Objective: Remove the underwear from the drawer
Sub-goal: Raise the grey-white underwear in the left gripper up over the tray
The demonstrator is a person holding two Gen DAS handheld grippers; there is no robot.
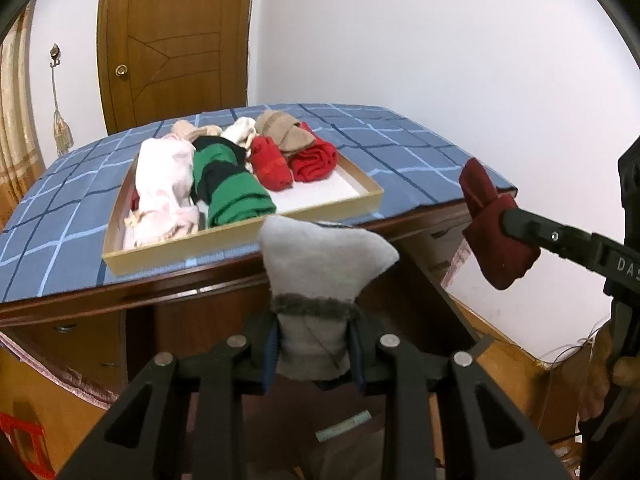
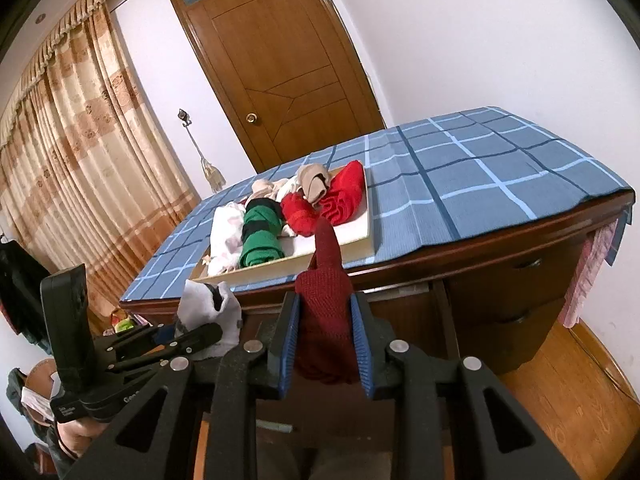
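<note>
**Both grippers hold garments in front of the desk**

In front of the desk's near edge, the left gripper point(image 1: 314, 344) has its jaws clamped on a grey-and-white garment point(image 1: 320, 260), which stands up above the fingers. The right gripper point(image 2: 326, 332) pinches a dark red garment point(image 2: 326, 292) between its blue pads point(image 2: 290, 340). Both pieces are in the air, short of the checked blue cloth point(image 2: 480, 184) covering the desk point(image 2: 500, 248). On that cloth, near its front edge, sits a shallow tray point(image 1: 240, 236) holding folded pink, green, red and tan clothing.
</note>
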